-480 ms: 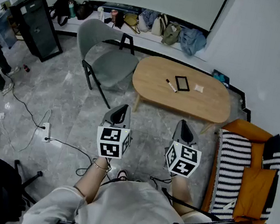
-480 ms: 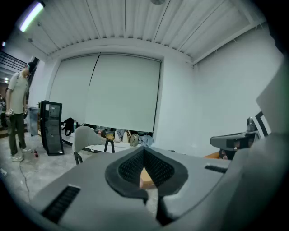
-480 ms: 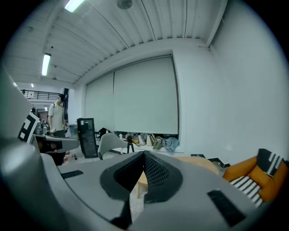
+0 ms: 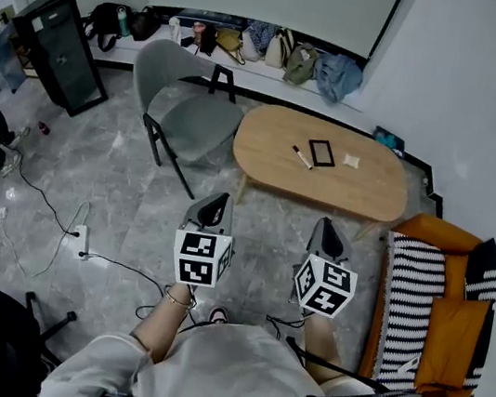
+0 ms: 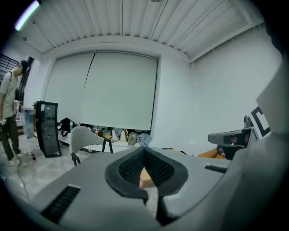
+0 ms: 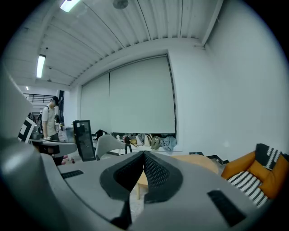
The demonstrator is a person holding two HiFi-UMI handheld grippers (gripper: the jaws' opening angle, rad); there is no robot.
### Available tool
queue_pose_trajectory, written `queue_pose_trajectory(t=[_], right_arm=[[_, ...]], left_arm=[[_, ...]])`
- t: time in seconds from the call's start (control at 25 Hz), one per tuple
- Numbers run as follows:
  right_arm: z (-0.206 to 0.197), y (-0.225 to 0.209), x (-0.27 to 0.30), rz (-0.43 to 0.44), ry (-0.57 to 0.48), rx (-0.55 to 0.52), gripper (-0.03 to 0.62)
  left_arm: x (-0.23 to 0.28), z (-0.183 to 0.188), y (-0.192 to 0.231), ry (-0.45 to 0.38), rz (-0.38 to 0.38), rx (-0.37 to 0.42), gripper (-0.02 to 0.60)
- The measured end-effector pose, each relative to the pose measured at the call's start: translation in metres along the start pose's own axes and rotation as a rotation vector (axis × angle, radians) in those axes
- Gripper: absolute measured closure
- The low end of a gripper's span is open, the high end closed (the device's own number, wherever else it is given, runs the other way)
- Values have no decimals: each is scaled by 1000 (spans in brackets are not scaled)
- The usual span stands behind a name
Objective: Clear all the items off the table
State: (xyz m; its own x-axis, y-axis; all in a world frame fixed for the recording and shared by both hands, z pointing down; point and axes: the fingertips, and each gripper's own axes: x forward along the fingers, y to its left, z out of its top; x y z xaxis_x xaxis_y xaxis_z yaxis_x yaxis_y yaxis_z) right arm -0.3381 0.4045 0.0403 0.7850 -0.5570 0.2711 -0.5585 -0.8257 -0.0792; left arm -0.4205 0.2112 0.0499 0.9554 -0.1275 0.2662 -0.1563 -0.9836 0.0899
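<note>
Almost nothing moves in half a second: the left gripper point(image 4: 218, 201) and right gripper point(image 4: 326, 225), jaws clenched on nothing, still hang well short of the oval counter point(image 4: 271, 145), where a marker point(image 4: 302, 156), black frame point(image 4: 322, 151) and small pale square point(image 4: 352, 160) lie mid-counter, uncleared.

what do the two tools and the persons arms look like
The left tool and right tool are both grey wedge-shaped bodies tapering to a point, with black ribbed pads lining the inside. Each carries a white cube printed with black square markers. The person wears a loose pale top and a thin bracelet on the left wrist.
</note>
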Motion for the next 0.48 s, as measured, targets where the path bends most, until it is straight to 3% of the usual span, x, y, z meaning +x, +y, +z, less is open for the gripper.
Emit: queue_pose_trajectory(t=[0.48], right_arm=[[-20, 0, 3, -36, 48, 29, 570]], left_arm=[[10, -20, 13, 39, -7, -42, 578]])
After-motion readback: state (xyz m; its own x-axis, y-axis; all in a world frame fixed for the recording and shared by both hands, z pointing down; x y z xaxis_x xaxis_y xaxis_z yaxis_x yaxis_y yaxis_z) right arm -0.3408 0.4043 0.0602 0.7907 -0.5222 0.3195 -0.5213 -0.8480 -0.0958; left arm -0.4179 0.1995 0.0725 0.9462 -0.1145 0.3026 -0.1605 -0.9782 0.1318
